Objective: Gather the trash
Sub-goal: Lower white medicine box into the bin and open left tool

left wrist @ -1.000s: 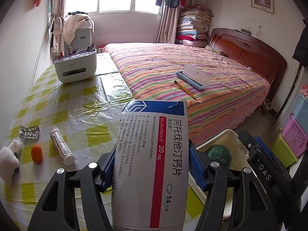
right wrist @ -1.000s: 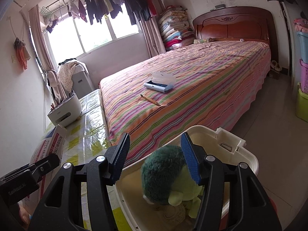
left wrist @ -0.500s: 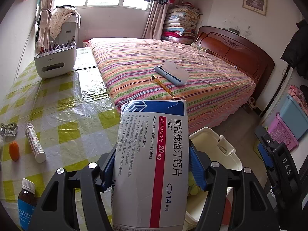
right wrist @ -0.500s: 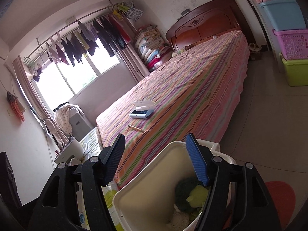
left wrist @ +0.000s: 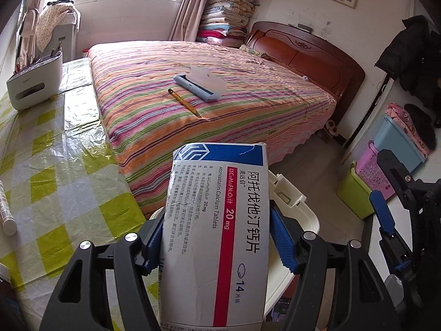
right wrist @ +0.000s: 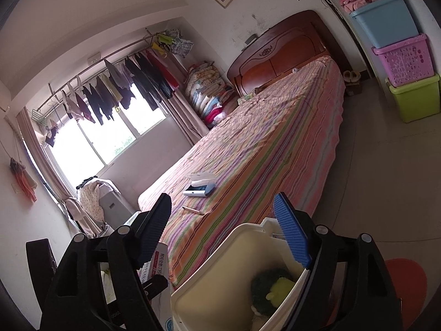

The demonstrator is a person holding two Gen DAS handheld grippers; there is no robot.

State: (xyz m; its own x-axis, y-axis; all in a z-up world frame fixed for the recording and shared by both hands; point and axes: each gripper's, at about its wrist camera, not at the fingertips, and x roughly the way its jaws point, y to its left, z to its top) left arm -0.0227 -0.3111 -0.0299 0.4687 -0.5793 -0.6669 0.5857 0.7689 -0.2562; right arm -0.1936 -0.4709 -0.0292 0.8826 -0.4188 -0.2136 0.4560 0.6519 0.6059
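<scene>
A white, blue and red medicine box (left wrist: pixel 220 193) stands upright in my left gripper (left wrist: pixel 217 242). Both blue pads lie against its sides as the jaws begin to ease open. It hangs past the table's edge, over the near rim of the white bin (left wrist: pixel 303 220). In the right wrist view my right gripper (right wrist: pixel 223 215) hovers above the bin (right wrist: pixel 220 251), jaws opening with nothing between them. A green plush toy (right wrist: pixel 271 287) lies at the bin's bottom. The medicine box (right wrist: pixel 158 262) shows at the lower left there. One right-gripper pad (left wrist: pixel 381 212) shows at the right edge of the left wrist view.
The table with a yellow-checked cloth (left wrist: pixel 55 165) lies left, carrying a white organiser (left wrist: pixel 33 85) and a white tube (left wrist: pixel 5 209). The striped bed (left wrist: pixel 248 104) beyond holds a pencil (left wrist: pixel 183 102) and a blue case (left wrist: pixel 201 82). Stacked plastic boxes (right wrist: pixel 416 96) stand right. A red mat (right wrist: pixel 405 284) lies on the floor.
My left gripper swung right with the medicine box, from above the table to above the bin. The right gripper opened, let the plush toy drop into the bin, rolled and drew back.
</scene>
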